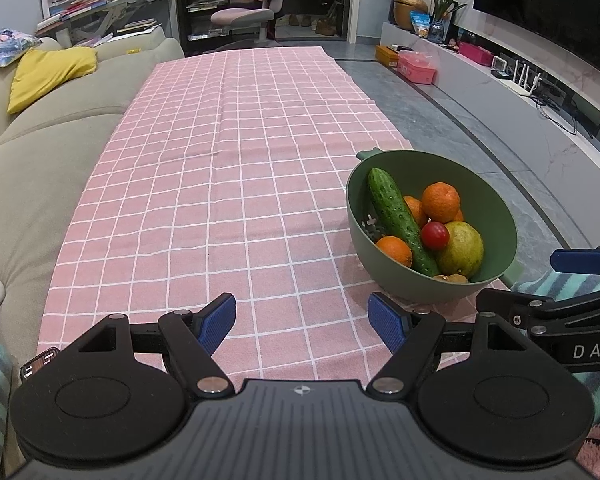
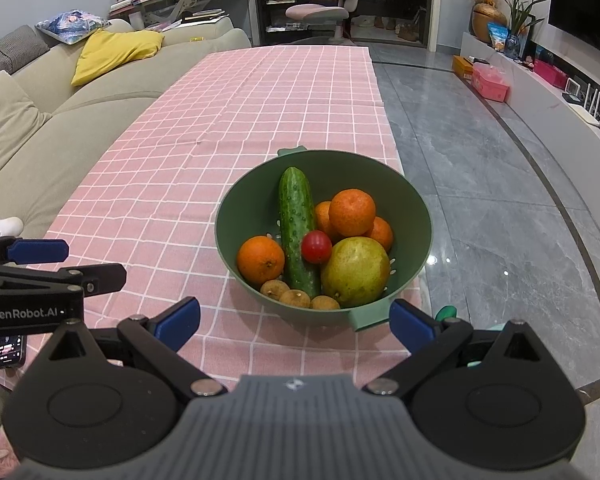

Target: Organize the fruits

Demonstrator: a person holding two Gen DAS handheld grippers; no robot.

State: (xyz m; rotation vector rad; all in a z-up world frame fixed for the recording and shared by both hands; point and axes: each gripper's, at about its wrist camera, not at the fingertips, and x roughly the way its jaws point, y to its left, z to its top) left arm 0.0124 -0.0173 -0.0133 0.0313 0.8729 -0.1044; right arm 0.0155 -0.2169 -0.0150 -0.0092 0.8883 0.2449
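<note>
A green colander bowl (image 2: 228, 236) (image 1: 500, 208) stands near the right front of the pink checked tablecloth (image 1: 228, 184). It holds a cucumber (image 2: 298, 232) (image 1: 400, 220), several oranges (image 2: 352, 210), a red tomato (image 2: 317, 246) (image 1: 435, 235), a yellow-green pear (image 2: 356, 272) (image 1: 462, 250) and three small brown fruits (image 2: 296, 298). My right gripper (image 2: 296, 326) is open, just short of the bowl's near rim. My left gripper (image 1: 302, 320) is open over bare cloth, left of the bowl. Nothing is between either pair of fingers.
A beige sofa (image 1: 48, 152) with a yellow cushion (image 1: 48, 72) runs along the table's left side. Grey tiled floor (image 2: 500, 220) lies to the right, with a TV bench (image 1: 480, 68) beyond. A phone (image 2: 10, 350) lies at the cloth's near left corner.
</note>
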